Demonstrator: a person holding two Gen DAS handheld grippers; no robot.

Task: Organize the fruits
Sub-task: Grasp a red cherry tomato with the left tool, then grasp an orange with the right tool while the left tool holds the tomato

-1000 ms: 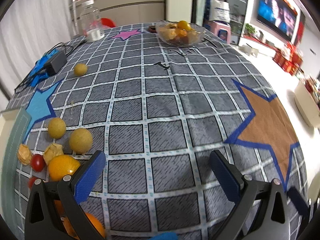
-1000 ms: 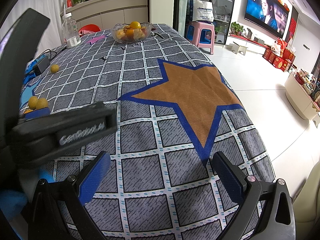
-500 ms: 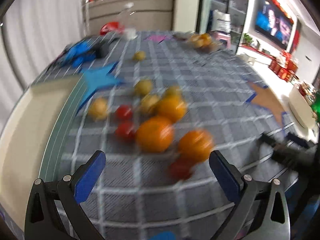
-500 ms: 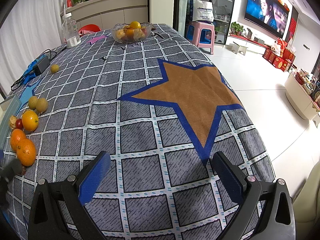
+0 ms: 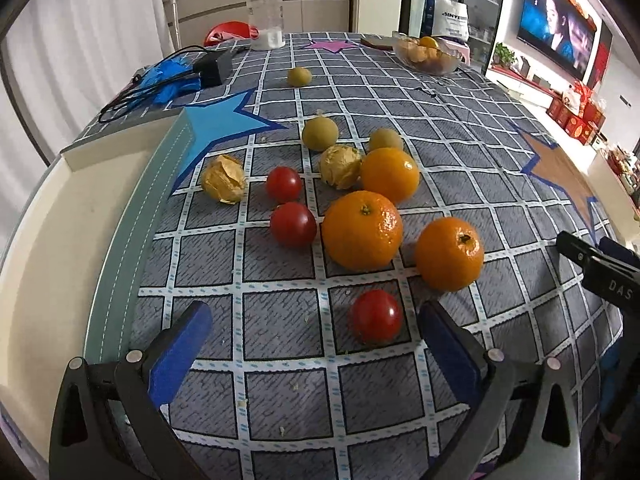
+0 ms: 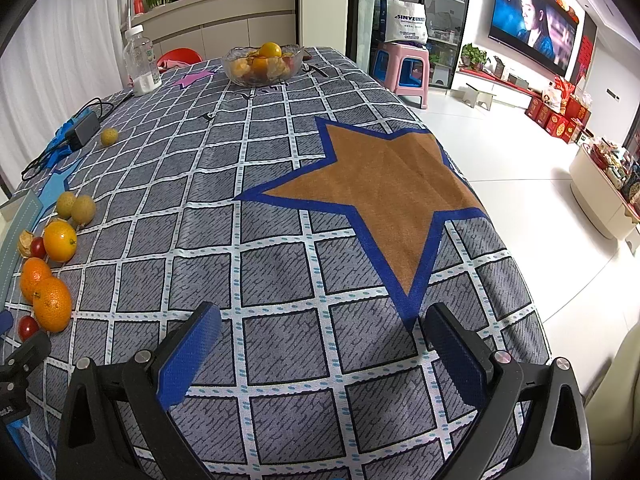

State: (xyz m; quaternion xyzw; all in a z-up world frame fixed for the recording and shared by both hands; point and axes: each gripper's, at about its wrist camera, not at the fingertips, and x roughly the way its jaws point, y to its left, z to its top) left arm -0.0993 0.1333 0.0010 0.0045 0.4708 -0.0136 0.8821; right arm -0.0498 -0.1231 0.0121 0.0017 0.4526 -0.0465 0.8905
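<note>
Left gripper [image 5: 312,340] released, empty, low over the counter [image 5: 280,400]. Nearest cherry tomato [image 5: 376,321] lies just ahead, toward its right finger; three oranges [image 5: 362,236] beyond. Right gripper [image 6: 320,344] released, empty, well apart from the fruit.

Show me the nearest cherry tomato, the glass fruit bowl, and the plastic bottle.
Nearest cherry tomato [image 5: 377,316], left wrist view, middle of its red skin.
Glass bowl [image 6: 262,76], right wrist view, front wall below the rim.
Plastic bottle [image 5: 266,16], left wrist view, middle of its clear body.
</note>
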